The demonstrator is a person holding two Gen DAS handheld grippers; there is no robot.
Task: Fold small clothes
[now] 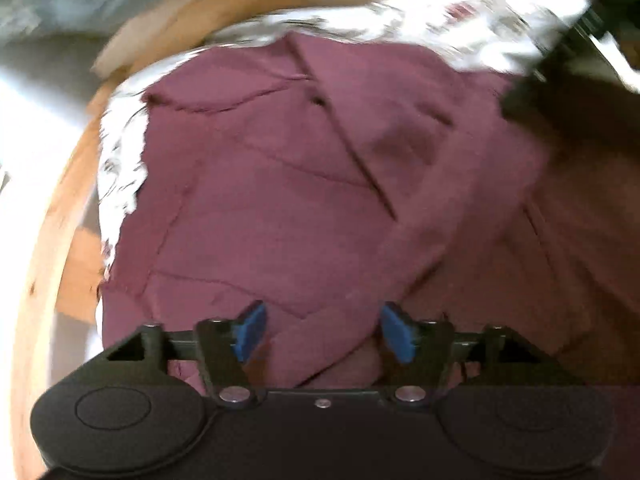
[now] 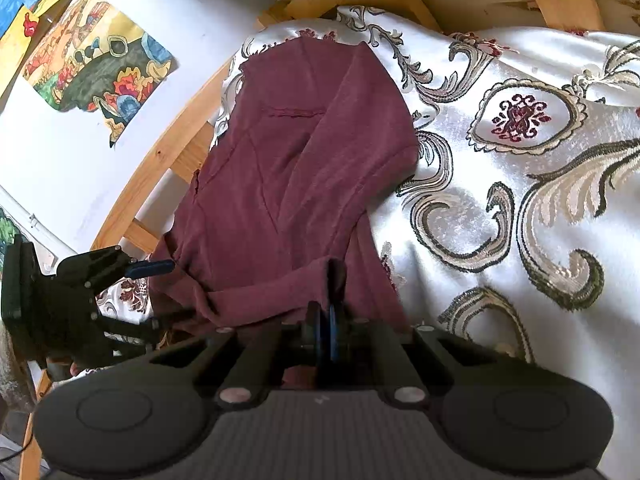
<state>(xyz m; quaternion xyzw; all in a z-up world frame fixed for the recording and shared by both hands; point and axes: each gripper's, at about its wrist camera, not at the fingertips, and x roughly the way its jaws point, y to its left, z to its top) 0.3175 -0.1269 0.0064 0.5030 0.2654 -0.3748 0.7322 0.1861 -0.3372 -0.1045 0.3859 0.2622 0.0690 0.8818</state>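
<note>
Your right tool (image 2: 330, 344) is clamped on the near hem of the maroon garment (image 2: 296, 176); your left tool (image 1: 320, 330) hovers apart over its fabric, gripping nothing. The garment lies ahead on the patterned satin cloth (image 2: 520, 184). Mid-fold, probably: next, pinch the opposite edge.

My left wrist view smeared: patterned cloth (image 1: 460, 20) detail lost. My right claw (image 2: 329, 334) tips buried in maroon garment (image 2: 288, 168) fold. Wall painting (image 2: 96, 68) cut by edge.
</note>
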